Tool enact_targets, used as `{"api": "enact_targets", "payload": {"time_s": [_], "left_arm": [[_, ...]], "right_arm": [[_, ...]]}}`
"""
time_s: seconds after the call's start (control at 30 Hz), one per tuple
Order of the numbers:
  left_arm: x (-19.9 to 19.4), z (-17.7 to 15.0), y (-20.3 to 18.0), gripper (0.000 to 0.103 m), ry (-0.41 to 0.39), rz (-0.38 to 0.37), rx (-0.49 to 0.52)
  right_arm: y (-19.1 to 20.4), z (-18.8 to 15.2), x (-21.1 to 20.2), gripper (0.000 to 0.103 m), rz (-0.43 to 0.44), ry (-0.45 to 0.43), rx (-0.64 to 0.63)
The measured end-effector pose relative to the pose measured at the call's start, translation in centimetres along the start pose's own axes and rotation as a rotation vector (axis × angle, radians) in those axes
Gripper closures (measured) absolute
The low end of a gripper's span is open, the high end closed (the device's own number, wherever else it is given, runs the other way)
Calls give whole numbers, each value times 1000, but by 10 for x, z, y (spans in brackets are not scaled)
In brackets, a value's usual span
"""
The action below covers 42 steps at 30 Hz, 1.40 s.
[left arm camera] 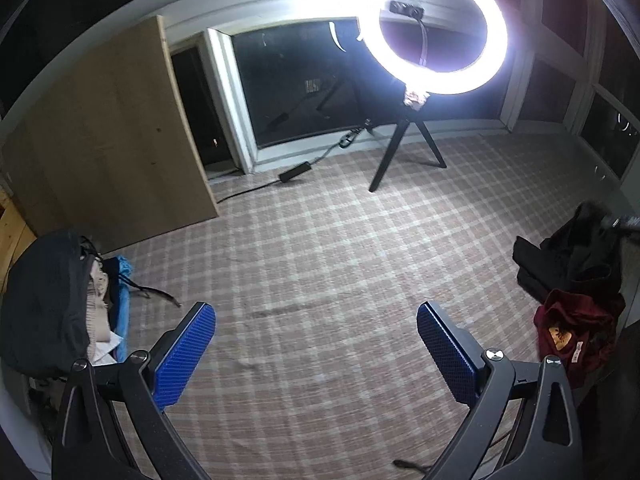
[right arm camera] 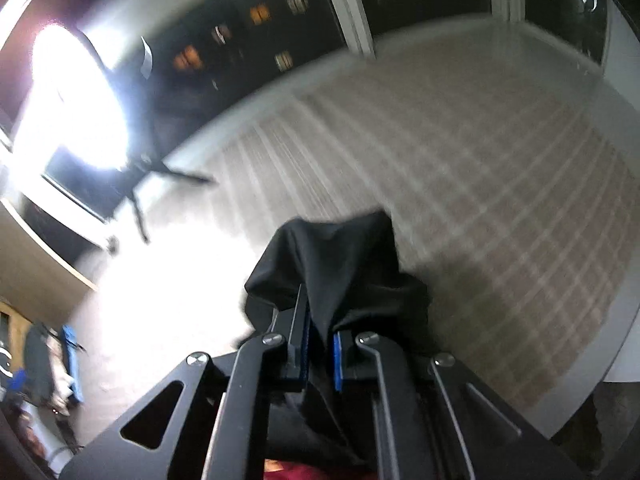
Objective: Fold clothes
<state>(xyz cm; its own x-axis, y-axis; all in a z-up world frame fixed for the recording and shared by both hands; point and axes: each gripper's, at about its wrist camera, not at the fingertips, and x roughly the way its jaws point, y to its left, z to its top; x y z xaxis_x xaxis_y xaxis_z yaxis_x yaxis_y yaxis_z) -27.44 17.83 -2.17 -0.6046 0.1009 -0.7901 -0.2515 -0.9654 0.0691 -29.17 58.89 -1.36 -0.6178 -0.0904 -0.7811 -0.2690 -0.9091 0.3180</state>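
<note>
My left gripper point(left arm camera: 316, 320) is open and empty, held above the plaid-covered surface point(left arm camera: 340, 260). A black garment point(left arm camera: 572, 252) hangs bunched at the right edge of the left wrist view, with a dark red garment point(left arm camera: 576, 332) lying below it. My right gripper point(right arm camera: 320, 332) is shut on the black garment point(right arm camera: 340, 256), which bulges up over the blue pads and hides their tips. The right wrist view is motion-blurred. A sliver of dark red cloth point(right arm camera: 296, 472) shows under the right gripper.
A lit ring light on a black tripod point(left arm camera: 432, 32) stands at the far side by the dark windows, with a cable and power brick point(left arm camera: 294, 172) beside it. A wooden panel point(left arm camera: 116, 140) stands at left. A pile of clothes point(left arm camera: 60, 304) sits at the left edge.
</note>
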Motion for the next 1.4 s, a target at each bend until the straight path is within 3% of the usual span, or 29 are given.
{"api": "enact_targets", "payload": {"time_s": [0.13,0.3,0.47,0.53,0.6,0.63,0.67,0.7,0.77,0.83,0.87,0.93,1.07,1.2,1.33,1.37,1.4], "left_arm": [[-18,-6,30,1,-40,2,-22],[-43,-21,76,1,-88,14,-69],[-71,-46,128,1,-137,58,-130],[-78,-58,148,1,-148,81,-158],[-80,-71,167,1,-147,100,-186],[-80,-77,175,1,-142,107,-198],[-78,-84,183,1,-131,111,-204],[-74,-90,187,1,-113,115,-203],[-62,-102,191,1,-75,126,-186],[-46,-114,190,1,-32,120,-152],[-36,-119,187,1,-7,110,-132],[-13,-130,179,1,52,77,-95],[52,-144,146,1,211,-24,-8],[106,-156,111,1,347,-112,40],[130,-168,87,2,406,-177,77],[133,-169,84,9,406,-172,83],[135,-169,82,25,404,-169,82]], "right_arm": [[69,-5,-64,95,71,-108,-98],[193,-32,-117,95,214,-217,-242],[302,-55,-130,95,369,-204,-402],[353,-73,-119,95,419,-170,-465],[414,-98,-84,92,488,-49,-531],[446,-113,-54,86,514,57,-573],[467,-130,-21,75,497,134,-611],[483,-143,8,73,425,178,-640],[489,-157,40,73,297,205,-670],[475,-169,67,68,236,220,-669],[458,-175,73,54,219,230,-658],[427,-187,78,38,177,242,-630],[374,-214,123,38,7,320,-621],[354,-229,152,38,35,393,-575],[348,-236,177,38,59,439,-559],[351,-237,177,38,70,450,-557],[352,-239,178,42,86,455,-557]]}}
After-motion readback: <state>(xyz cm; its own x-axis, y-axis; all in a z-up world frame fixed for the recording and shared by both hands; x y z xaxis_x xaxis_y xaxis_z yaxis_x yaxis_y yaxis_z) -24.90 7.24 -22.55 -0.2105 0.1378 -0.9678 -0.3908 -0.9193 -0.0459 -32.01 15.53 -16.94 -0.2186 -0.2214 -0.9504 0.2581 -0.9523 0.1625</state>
